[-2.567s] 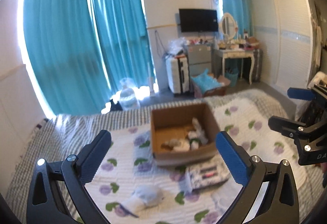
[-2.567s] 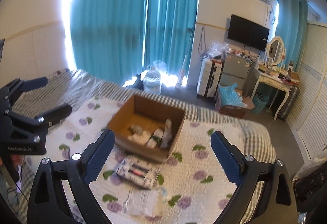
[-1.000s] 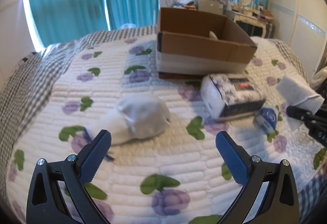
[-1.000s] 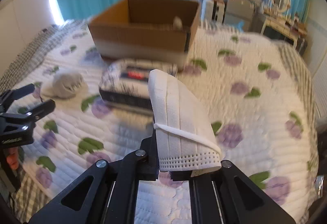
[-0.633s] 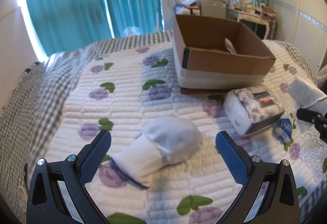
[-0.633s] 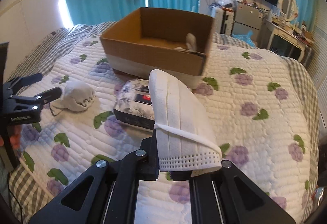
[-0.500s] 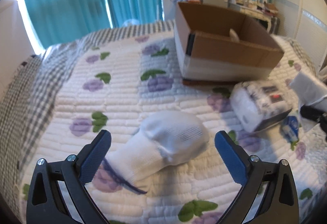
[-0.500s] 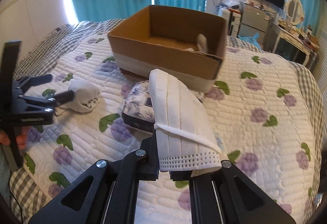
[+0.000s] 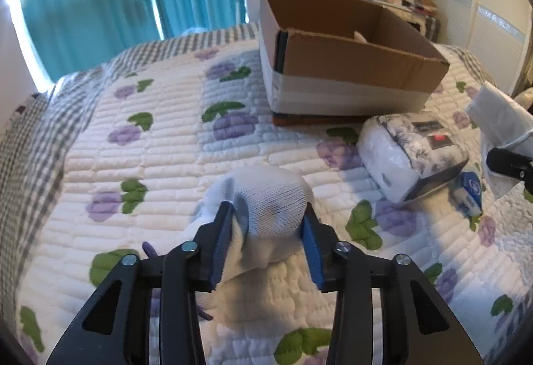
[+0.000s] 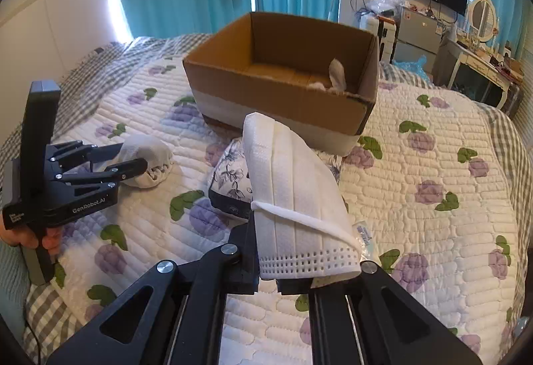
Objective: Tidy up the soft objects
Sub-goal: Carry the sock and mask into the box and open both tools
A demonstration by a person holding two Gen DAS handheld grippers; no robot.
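Note:
My left gripper (image 9: 266,231) is shut on a rolled white sock (image 9: 269,201) that rests on the quilted bed; it also shows in the right wrist view (image 10: 130,158) at the left, with the sock (image 10: 150,155) between its fingers. My right gripper (image 10: 283,278) is shut on a folded white face mask (image 10: 293,198) and holds it above the bed; the mask also shows at the right edge of the left wrist view (image 9: 499,128). An open cardboard box (image 10: 283,78) with white soft items inside stands behind, and also in the left wrist view (image 9: 346,65).
A floral tissue pack (image 9: 409,151) lies in front of the box, partly hidden behind the mask in the right wrist view (image 10: 230,181). A small blue-white packet (image 9: 469,191) lies beside it. Curtains, a dresser and a wardrobe stand beyond the bed.
My left gripper has moved down and forward and closed on the white sock. My right gripper still holds the mask and has shifted slightly nearer the box.

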